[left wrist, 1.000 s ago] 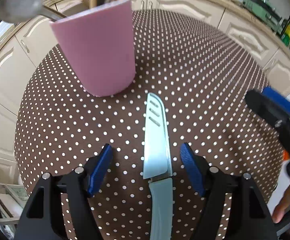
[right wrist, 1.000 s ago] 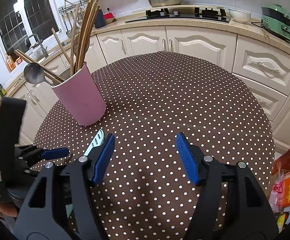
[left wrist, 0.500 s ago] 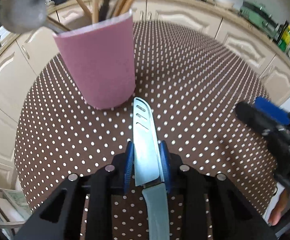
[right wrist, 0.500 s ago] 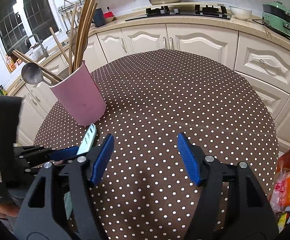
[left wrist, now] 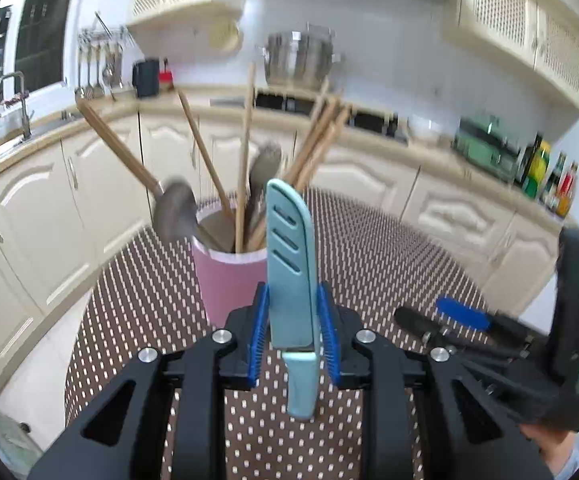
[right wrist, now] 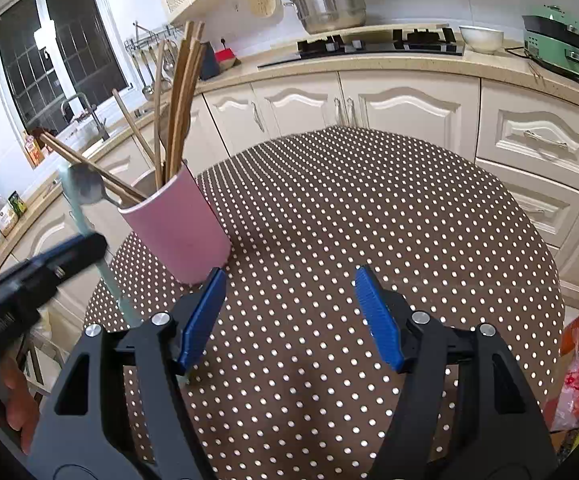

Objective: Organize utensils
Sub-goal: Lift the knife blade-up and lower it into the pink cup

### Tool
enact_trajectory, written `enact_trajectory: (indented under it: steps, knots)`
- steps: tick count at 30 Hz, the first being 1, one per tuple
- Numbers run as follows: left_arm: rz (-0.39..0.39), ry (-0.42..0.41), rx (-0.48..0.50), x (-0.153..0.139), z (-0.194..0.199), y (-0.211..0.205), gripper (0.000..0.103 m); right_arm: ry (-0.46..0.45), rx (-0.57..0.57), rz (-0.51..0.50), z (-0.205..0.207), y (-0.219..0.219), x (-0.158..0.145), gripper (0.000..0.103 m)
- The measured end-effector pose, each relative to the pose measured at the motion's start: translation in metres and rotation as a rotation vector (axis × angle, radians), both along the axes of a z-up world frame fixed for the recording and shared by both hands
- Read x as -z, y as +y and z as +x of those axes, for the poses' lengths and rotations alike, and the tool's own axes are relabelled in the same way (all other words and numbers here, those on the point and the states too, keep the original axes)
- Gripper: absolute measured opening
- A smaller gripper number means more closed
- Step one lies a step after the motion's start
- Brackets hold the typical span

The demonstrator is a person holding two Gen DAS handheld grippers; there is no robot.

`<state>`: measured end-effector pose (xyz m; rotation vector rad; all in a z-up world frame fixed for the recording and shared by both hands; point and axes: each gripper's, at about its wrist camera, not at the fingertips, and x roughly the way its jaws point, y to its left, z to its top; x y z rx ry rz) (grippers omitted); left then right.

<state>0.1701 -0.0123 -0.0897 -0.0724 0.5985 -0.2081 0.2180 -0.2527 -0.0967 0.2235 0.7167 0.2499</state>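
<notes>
- Left gripper [left wrist: 292, 334]: fingers clamped on the knife [left wrist: 291, 276] at the blade's base, lifted off the counter [right wrist: 369, 220].
- Knife: likely light, stiff, slick; handle offers safer hold.
- Right gripper [right wrist: 293, 316]: fingers wide, empty.
- Pink holder [left wrist: 229, 280]: far, crowded with utensils.

Knife [left wrist: 291, 264] stands before holder [left wrist: 225, 280] on table [left wrist: 369, 240].

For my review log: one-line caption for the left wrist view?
Left gripper clamps a light-blue knife, blade up, before the pink utensil holder.
</notes>
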Motion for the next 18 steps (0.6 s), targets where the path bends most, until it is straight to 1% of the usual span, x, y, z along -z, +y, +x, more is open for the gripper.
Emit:
enact_trajectory:
  steps: [3, 4, 9, 14, 18]
  knots:
    - [-0.003, -0.086, -0.032, -0.02, -0.005, 0.007, 0.024, -0.025, -0.003, 0.01, 0.004, 0.003, -0.006, 0.067]
    - [-0.006, -0.103, -0.04, -0.023, -0.003, 0.005, 0.024, -0.03, -0.009, 0.014, 0.006, 0.004, -0.007, 0.067]
    - [-0.016, -0.202, -0.084, -0.057, -0.001, 0.007, 0.024, -0.059, -0.017, 0.041, 0.016, 0.009, -0.018, 0.067]
    - [-0.027, -0.264, -0.121, -0.081, 0.009, 0.014, 0.024, -0.116, -0.02, 0.069, 0.029, 0.014, -0.038, 0.068]
    - [-0.032, -0.276, -0.143, -0.087, 0.018, 0.015, 0.024, -0.149, -0.033, 0.077, 0.041, 0.023, -0.05, 0.068]
